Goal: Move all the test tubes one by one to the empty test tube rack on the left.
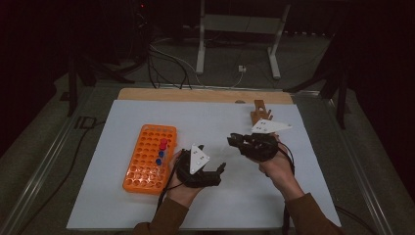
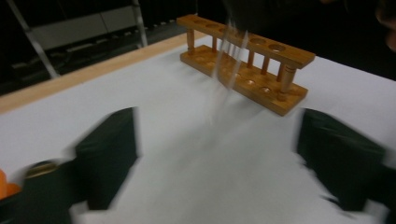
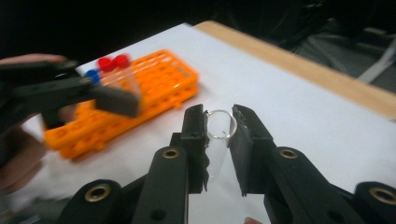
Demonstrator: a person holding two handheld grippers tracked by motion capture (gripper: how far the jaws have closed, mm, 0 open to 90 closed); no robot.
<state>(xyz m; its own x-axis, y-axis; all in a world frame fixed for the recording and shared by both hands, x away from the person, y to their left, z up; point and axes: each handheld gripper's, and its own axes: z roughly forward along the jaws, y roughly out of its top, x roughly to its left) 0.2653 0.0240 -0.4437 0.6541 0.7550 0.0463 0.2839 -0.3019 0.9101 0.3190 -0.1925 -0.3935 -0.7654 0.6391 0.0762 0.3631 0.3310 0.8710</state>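
Right gripper (image 3: 219, 126) fingers clamped on a clear glass test tube (image 3: 218, 140), held above the white counter (image 1: 303, 196). Left gripper (image 1: 215, 174) fingers apart, empty, near the orange plastic tube rack (image 1: 147, 156). Risk: thin smooth glass could slip or crack if squeezed harder while heading for the wooden rack (image 2: 247, 60).

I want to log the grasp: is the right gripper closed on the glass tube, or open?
Shut on it: in the right gripper view the right gripper has both jaws against the clear glass tube.
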